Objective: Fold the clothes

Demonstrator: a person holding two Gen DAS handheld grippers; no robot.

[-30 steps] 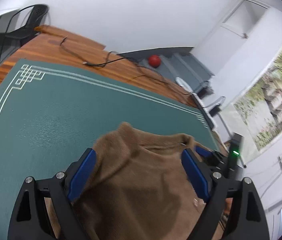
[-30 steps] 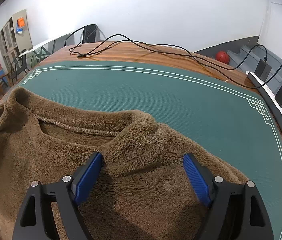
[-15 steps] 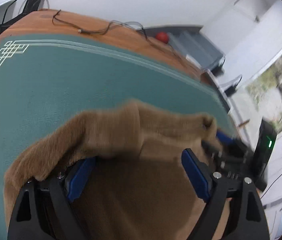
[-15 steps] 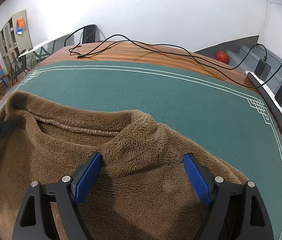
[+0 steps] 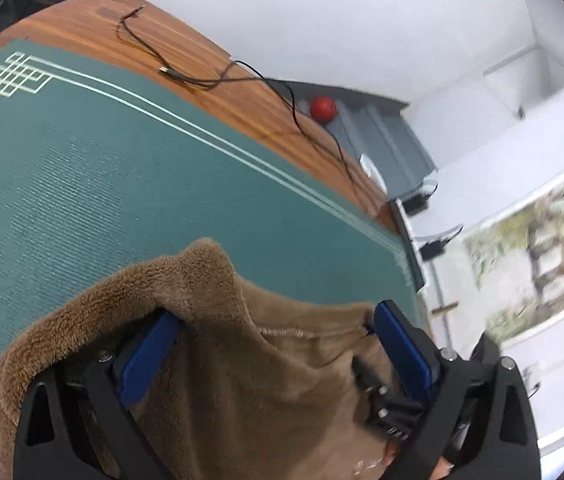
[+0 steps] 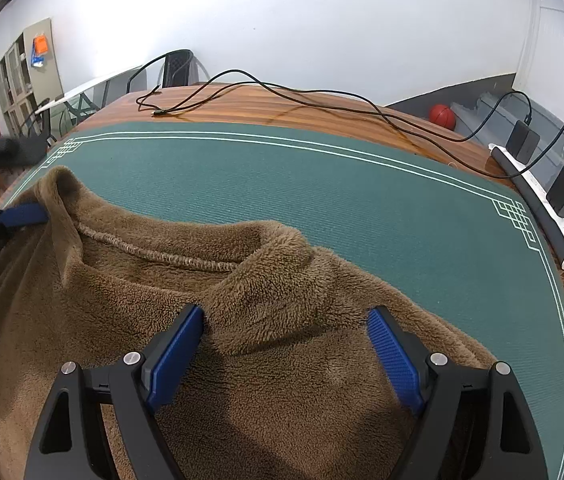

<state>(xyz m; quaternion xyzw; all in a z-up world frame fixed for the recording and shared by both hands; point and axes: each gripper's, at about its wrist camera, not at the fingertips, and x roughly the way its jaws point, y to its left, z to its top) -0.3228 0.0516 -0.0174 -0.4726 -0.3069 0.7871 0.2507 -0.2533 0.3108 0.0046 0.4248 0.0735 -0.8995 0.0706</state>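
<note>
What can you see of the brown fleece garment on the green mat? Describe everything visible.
The brown fleece garment looks thick, fuzzy and soft, with a raised collar and a stitched neckline seam. It lies spread but rumpled on the green mat. The right gripper straddles one collar end with wide jaws; the left gripper, jaws opening, straddles the other, its left pad tucked under a fold.

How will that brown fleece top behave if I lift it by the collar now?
The brown fleece top will probably sag and drape, since it already lies in soft folds on the green mat. Its thick fuzzy pile should resist slipping between blue pads. The bulky collar fills the open right gripper, so expect a thick, squashy bite. The left gripper is opening.
</note>
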